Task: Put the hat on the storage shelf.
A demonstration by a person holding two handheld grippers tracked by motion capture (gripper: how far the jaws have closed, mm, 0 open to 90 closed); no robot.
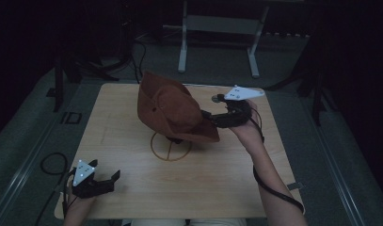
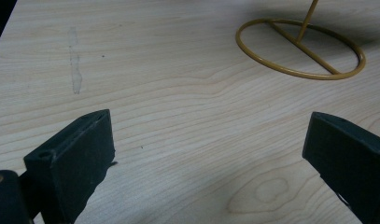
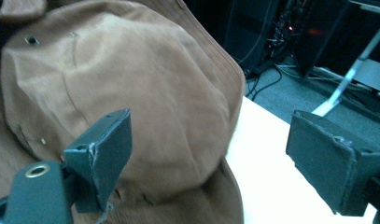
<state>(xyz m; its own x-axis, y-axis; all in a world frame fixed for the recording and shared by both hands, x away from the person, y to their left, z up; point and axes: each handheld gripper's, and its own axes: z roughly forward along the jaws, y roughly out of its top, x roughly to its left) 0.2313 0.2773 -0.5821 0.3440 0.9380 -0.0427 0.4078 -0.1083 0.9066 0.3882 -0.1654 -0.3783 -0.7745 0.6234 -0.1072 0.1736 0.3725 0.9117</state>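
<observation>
I am holding my right claw (image 1: 211, 117) spread, jaws just beside the brown hat (image 1: 172, 108), which is sitting tilted on the wire stand (image 1: 171, 147) mid-bench. My left claw (image 1: 104, 181) is resting spread near the bench (image 1: 227, 188) edge. Step in hand, I judge: approaching the hat. Next: closing on the brim.

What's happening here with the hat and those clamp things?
A person at a wooden table holds a gripper in each hand. The right gripper is at the brim of a brown hat that sits tilted on a yellow wire stand; its jaws are open, next to the hat but not closed on it. The left gripper rests open near the table's near left corner, away from the hat.
</observation>
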